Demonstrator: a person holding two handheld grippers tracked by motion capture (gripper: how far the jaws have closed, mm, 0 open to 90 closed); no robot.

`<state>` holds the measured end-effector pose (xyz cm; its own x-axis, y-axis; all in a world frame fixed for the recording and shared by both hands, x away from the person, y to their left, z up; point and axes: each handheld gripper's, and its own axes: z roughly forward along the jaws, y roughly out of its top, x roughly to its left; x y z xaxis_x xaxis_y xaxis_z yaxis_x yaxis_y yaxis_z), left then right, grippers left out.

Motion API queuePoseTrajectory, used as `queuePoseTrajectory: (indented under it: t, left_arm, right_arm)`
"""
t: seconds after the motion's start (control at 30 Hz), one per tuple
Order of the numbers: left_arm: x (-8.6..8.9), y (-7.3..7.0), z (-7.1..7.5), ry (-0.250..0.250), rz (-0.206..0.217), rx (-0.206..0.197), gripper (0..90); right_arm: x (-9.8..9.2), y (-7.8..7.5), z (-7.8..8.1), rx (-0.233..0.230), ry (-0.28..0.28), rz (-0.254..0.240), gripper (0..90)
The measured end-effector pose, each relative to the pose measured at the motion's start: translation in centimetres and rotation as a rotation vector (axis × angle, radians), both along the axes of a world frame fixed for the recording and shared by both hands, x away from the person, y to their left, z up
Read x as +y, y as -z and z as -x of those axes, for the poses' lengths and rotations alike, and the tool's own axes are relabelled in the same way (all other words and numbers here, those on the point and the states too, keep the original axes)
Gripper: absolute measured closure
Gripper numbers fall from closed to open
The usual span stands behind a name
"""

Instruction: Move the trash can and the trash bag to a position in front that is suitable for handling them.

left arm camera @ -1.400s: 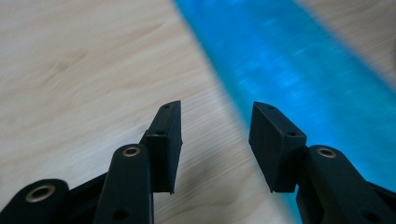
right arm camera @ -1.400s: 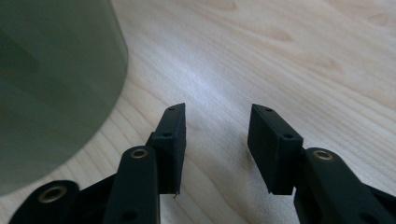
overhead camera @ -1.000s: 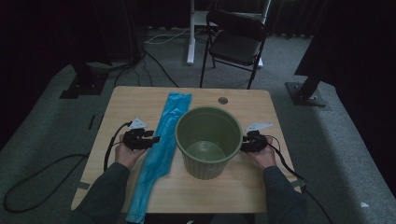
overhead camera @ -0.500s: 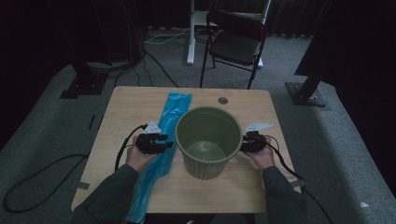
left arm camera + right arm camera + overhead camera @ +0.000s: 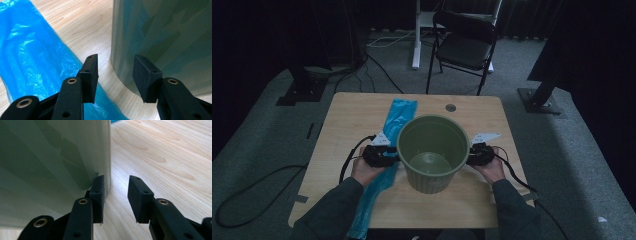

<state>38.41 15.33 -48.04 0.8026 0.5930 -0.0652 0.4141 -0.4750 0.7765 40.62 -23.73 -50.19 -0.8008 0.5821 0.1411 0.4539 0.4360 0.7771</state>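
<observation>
1. A green bin stands upright and empty at the middle of the table, open end up; its ribbed plastic wall looks light, stiff and smooth, so likely slippery.
2. A blue bag lies flat just left of the bin: thin, limp film, apt to slide and crumple.
3. The left gripper sits at the bin's left side, jaws well apart, nothing between them; one jaw is near the wall, the other over the bag's edge.
4. The right gripper, jaws just closing but still empty, flanks the right side.
5. The rim seems the surest hold; the round wall offers none.
</observation>
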Motion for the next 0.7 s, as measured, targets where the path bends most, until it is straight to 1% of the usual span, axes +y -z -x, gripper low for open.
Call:
queuePoseTrajectory:
  t: [0.2,0.4,0.6,0.7]
  left_arm:
    - [0.2,-0.1,0.4,0.026,0.006,0.003,58.3]
    - [0.5,-0.1,1.1,0.061,0.004,0.008,59.6]
    - [0.8,-0.2,1.6,0.079,0.003,0.008,60.1]
    - [0.9,-0.2,1.7,0.085,0.006,0.011,60.0]
  right_arm:
    - [0.1,-0.1,0.4,0.002,-0.034,0.005,69.5]
    - [0.2,-0.3,0.9,0.006,-0.072,0.003,71.6]
    - [0.3,-0.4,1.3,0.004,-0.117,0.004,72.5]
    - [0.3,-0.5,1.3,0.005,-0.133,-0.006,72.5]
